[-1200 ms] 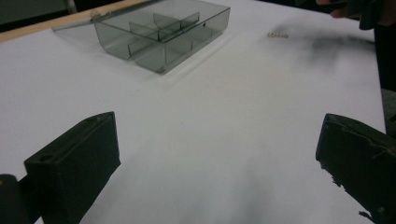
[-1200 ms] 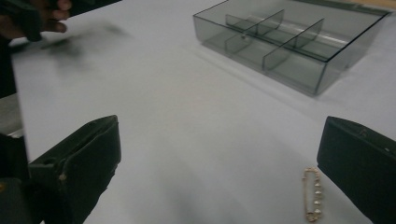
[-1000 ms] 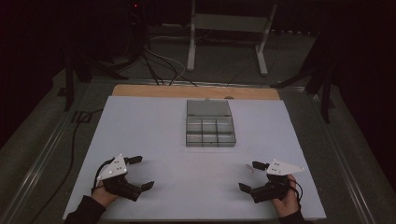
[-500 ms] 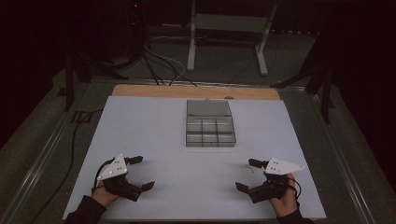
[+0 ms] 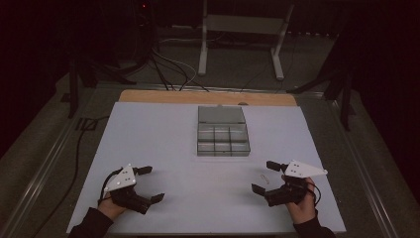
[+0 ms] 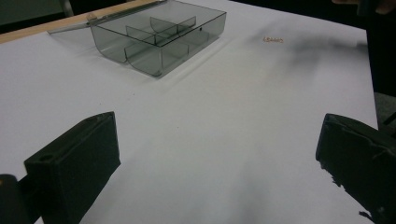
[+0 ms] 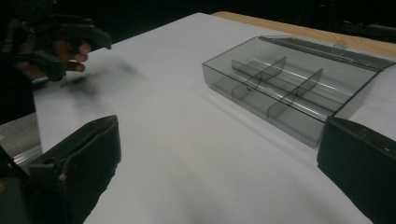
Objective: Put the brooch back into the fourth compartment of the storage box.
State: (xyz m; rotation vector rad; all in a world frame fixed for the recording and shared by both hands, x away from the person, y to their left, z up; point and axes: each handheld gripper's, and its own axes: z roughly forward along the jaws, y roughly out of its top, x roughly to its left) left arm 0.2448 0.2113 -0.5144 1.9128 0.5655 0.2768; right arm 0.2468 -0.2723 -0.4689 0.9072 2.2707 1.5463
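A clear grey compartment box (image 5: 223, 140) stands at the middle of the white table, its lid (image 5: 221, 114) laid open behind it. The box (image 6: 159, 37) is at the upper left of the left gripper view, and the box (image 7: 289, 79) is at the right of the right gripper view; its compartments look empty. My left gripper (image 5: 153, 183) rests open near the front left edge, nothing between its jaws (image 6: 219, 149). My right gripper (image 5: 262, 174) stands open at the front right (image 7: 219, 154). A small tan item (image 5: 265, 178) lies on the table between its jaws, also the tan item (image 6: 273, 40).
The white table top (image 5: 163, 134) ends in a wooden strip (image 5: 208, 97) at the back. Beyond it are a metal stand (image 5: 237, 44) and cables (image 5: 168, 69) on the floor. A cable (image 5: 77, 148) runs down the table's left side.
My right gripper has edged slightly forward over the small tan item. The left gripper and the box have stayed put.
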